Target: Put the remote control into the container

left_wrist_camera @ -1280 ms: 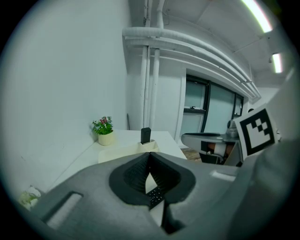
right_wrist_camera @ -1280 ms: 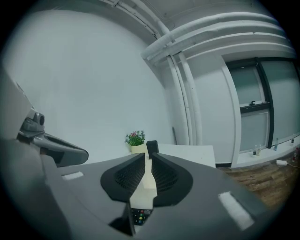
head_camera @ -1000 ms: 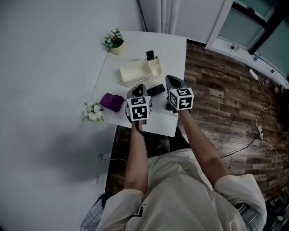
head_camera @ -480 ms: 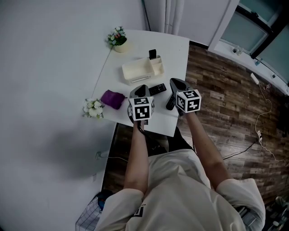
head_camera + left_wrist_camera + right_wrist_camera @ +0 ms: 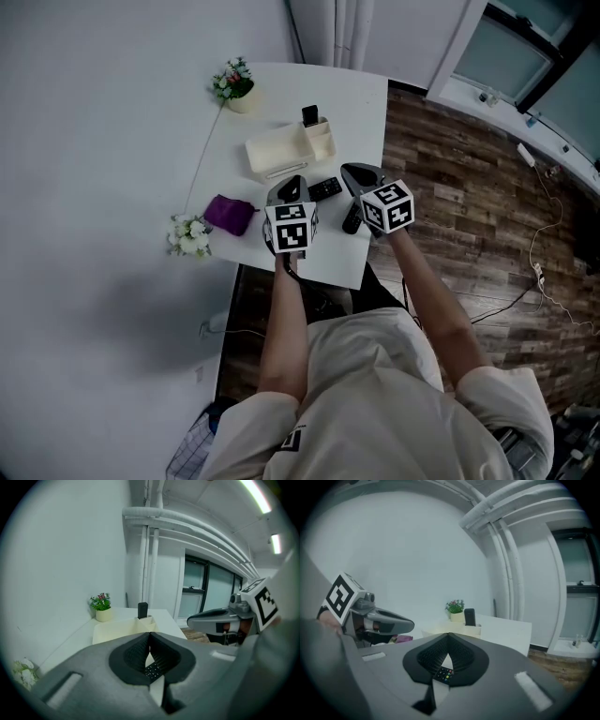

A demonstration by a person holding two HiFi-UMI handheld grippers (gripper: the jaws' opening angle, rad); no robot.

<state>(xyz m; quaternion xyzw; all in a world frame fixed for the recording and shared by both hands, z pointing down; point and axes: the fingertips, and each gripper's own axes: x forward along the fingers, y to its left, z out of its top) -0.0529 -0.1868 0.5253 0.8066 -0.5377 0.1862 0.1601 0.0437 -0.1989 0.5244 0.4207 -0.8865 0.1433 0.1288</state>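
Observation:
A black remote control (image 5: 325, 187) lies flat on the white table (image 5: 361, 103), between my two grippers. A second black remote (image 5: 352, 218) lies under the right gripper. The cream container (image 5: 277, 150) stands just beyond them, and a third dark remote (image 5: 310, 115) stands upright in its small side compartment. My left gripper (image 5: 292, 180) (image 5: 150, 633) is shut and empty, with a keypad (image 5: 152, 670) showing below its jaws. My right gripper (image 5: 354, 172) (image 5: 448, 634) is also shut on nothing, above a keypad with coloured buttons (image 5: 443, 673). Both hover just short of the remotes.
A purple pouch (image 5: 230, 214) lies at the table's left. Small flower pots stand at the far left corner (image 5: 234, 84) and the near left edge (image 5: 190, 234). The table's right edge drops to a wooden floor (image 5: 450, 187).
The right gripper has tilted, its marker cube now rolled at an angle. Both grippers have otherwise stayed in place and shut.

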